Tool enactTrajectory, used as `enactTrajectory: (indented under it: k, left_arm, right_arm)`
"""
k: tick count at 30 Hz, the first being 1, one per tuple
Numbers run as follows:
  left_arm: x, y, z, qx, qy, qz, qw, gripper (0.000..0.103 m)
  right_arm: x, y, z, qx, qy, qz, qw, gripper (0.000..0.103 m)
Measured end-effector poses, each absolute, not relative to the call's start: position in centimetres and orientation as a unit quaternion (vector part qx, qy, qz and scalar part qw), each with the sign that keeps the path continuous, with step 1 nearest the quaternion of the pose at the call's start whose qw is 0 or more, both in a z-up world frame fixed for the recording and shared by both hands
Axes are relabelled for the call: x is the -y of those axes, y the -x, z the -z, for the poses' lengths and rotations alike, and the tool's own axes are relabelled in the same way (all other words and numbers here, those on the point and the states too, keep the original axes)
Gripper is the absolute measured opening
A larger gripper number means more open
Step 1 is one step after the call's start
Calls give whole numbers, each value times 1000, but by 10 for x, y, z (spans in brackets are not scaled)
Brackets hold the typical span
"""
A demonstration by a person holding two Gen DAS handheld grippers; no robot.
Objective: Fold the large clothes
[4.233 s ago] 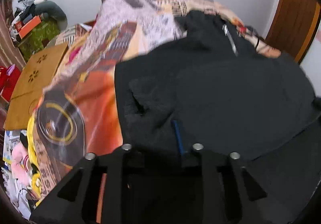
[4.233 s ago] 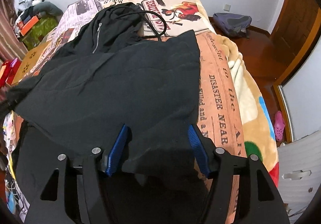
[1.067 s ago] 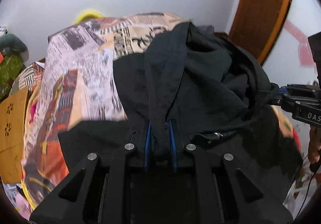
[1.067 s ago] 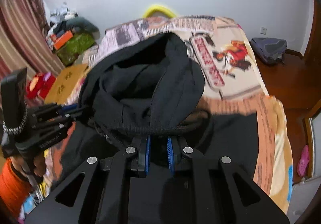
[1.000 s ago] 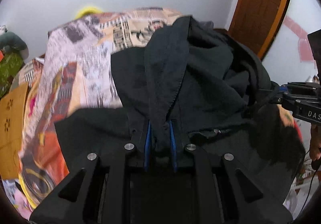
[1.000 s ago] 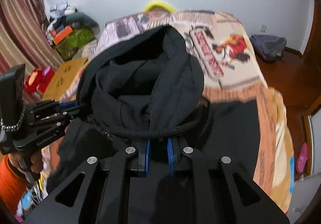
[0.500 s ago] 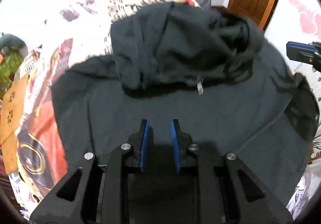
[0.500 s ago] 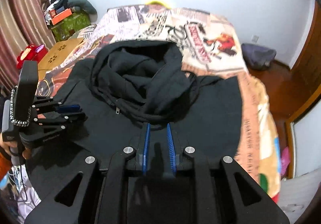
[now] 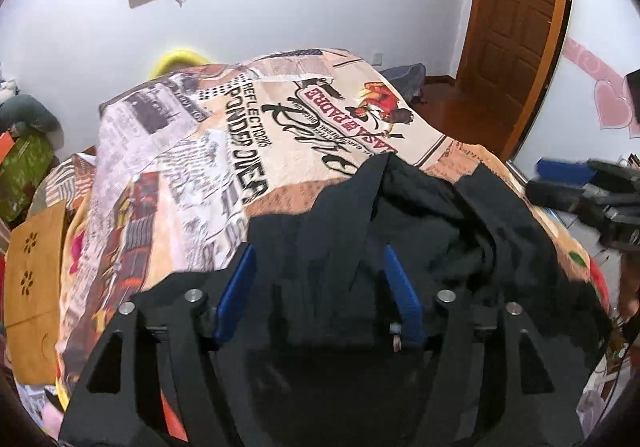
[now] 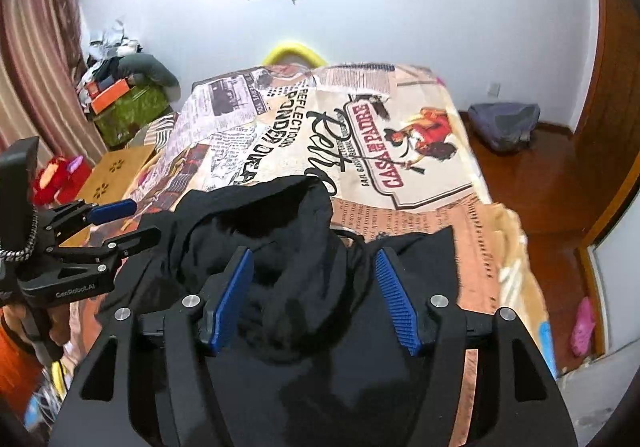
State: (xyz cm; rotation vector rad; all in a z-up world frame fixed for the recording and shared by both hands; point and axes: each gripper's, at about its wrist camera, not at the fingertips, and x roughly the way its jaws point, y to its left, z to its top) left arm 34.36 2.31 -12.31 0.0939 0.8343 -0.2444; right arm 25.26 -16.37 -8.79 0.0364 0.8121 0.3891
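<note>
A black hooded jacket (image 9: 420, 223) lies on the bed, its hood folded down onto the body; it also shows in the right wrist view (image 10: 280, 247). My left gripper (image 9: 318, 291) is open and empty just above the jacket's left side. My right gripper (image 10: 314, 297) is open and empty above the hood, its blue pads (image 10: 394, 305) clear of the cloth. The left gripper also appears at the left of the right wrist view (image 10: 120, 223), and the right gripper at the right edge of the left wrist view (image 9: 576, 191).
The bed is covered by a newspaper-print blanket (image 10: 360, 135). A wooden board (image 10: 116, 171) and piled clutter (image 10: 120, 87) stand left of the bed. A grey bag (image 10: 504, 127) lies on the wood floor at right, near the door (image 9: 516, 27).
Both grippers let go of the hood, which dropped onto the jacket body. Both have opened wide and now tilt up toward the far wall.
</note>
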Motion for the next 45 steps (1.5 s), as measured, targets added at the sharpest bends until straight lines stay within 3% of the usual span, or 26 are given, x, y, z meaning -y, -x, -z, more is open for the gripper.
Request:
enactTrajectory:
  k: [8,9,10,13,17,21,29,32,39,45]
  left_arm:
    - [-2,-395,164,-444,-59,133,884,66]
    - [-3,-397,168,-447,-52,134,883,65]
    - [-4,-399,171,-447,-46,135,883,58]
    - [-5,-397,176,-447,-36,148,881,39]
    - [-6,-384,171,-441,-42,154,883,30]
    - [-13,-357,152,-427,-42,158,889,28]
    - [-32,-287,121,-417,-24,176,891,28]
    - [-37,-264,127,-435,-20,172,884,28]
    - [-49,-214,136,-452,-53,155,877,47]
    - [-77,-188,113,-424,-39,125,896,53]
  right_arm:
    - [167,-311,152,-482,-96,-197,848,60]
    - [169,-315,158,-490,-108,-201,841,60]
    - [170,-317,163,-498,-121,-206,834,60]
    - [168,-320,166,-505,-132,-223,823,42]
    - [154,-311,156,-490,-75,-219,840,19]
    - [150,-287,132,-457,-54,-234,856,14]
    - [145,-228,87,-426,-26,-263,865,12]
    - [141,-206,85,-427,2,-258,866,16]
    - [157,-171,72,-432,2,-248,867,17]
    - [168,-158,50,-410,10,-223,885,20]
